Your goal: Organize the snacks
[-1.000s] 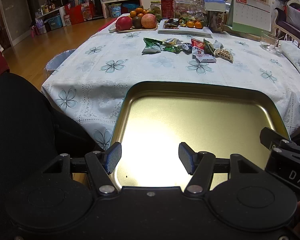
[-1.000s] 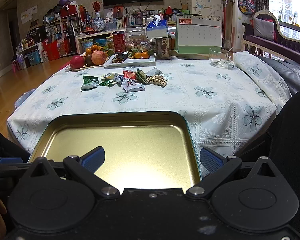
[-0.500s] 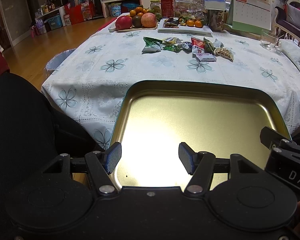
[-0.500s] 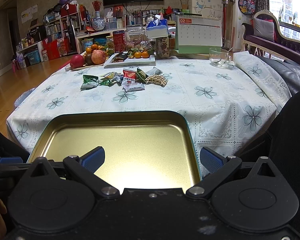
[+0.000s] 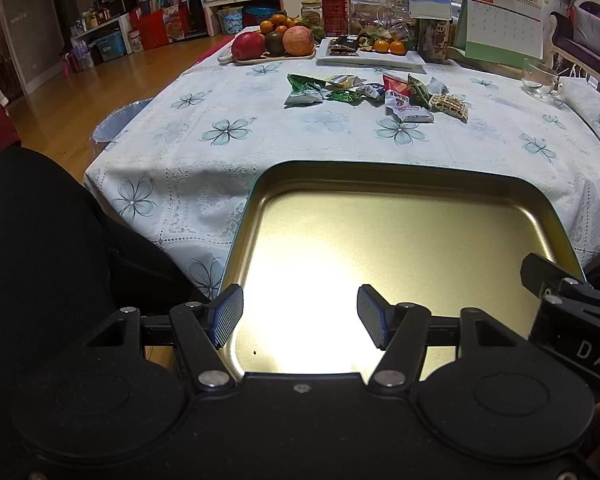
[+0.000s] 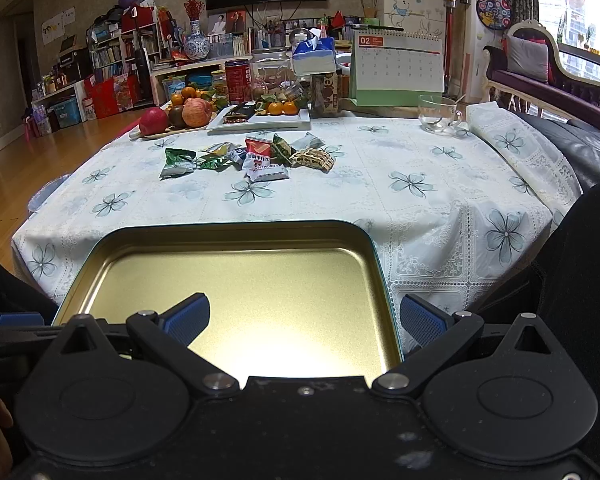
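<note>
A pile of small snack packets point(image 5: 380, 94) point(image 6: 252, 158) lies in the middle of the flowered tablecloth: green ones, a red one point(image 6: 259, 147) and a netted one point(image 5: 449, 105). A shallow gold metal tray point(image 5: 400, 172) point(image 6: 228, 229) holds nothing and sits at the near table edge, overhanging toward me. My left gripper point(image 5: 300, 316) hangs open over the tray's near left part, its left finger point(image 5: 228, 316) by the left rim. My right gripper point(image 6: 304, 320) is open wide over the near right corner, one finger point(image 6: 422, 322) outside the rim. Both are far from the snacks.
Behind the snacks are a fruit board with apples point(image 6: 172, 114), a white plate with oranges point(image 6: 260, 118), jars, a tissue box and a desk calendar point(image 6: 398, 68). A glass cup point(image 6: 438, 114) stands at the back right. Dark-clothed legs flank the tray.
</note>
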`<state>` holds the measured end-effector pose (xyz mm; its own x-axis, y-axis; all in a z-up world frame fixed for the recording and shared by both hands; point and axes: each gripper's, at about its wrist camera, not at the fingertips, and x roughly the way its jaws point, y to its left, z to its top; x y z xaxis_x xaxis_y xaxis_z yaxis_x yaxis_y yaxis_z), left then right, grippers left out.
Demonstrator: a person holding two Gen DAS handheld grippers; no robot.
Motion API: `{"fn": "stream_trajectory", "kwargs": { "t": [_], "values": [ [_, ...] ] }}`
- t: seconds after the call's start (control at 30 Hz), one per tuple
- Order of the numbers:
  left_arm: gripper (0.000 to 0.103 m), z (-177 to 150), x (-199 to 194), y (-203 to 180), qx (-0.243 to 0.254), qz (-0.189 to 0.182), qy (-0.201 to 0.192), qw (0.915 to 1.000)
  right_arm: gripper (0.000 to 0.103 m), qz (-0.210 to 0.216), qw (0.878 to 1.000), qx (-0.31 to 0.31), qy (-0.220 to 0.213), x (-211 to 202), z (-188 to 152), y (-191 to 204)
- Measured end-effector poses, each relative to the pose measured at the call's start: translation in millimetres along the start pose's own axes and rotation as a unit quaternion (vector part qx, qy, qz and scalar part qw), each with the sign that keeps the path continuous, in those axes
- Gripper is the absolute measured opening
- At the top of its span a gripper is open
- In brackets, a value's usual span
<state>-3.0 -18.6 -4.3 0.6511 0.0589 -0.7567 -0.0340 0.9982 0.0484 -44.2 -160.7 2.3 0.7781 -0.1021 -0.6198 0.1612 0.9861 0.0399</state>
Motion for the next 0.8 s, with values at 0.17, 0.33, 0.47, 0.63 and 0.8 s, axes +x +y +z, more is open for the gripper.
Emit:
{"fn": "stream_trajectory", "kwargs": {
  "t": [0.17,0.33,0.47,0.63,0.8],
  "values": [
    [0.065,-3,-3,0,0.006,0.005,-0.008,0.9999,0.103,-0.001,1.000,-0.001,0.001,0,0,0],
    [0.066,-1,-11,-3,0.020,0.013,-0.014,0.9996,0.103,0.000,1.000,-0.016,0.012,1,3,2],
    [0.067,8,-14,-3,0.027,0.019,-0.006,0.9994,0.103,0.009,0.999,-0.047,0.019,1,11,5],
    [0.067,45,-12,2,0.027,-0.003,0.008,0.9996,0.103,0.030,0.994,-0.108,0.013,8,40,13],
    [0.067,101,8,6,0.040,-0.005,0.016,0.9990,0.103,0.070,0.992,-0.091,0.045,37,90,12]
  ]
}}
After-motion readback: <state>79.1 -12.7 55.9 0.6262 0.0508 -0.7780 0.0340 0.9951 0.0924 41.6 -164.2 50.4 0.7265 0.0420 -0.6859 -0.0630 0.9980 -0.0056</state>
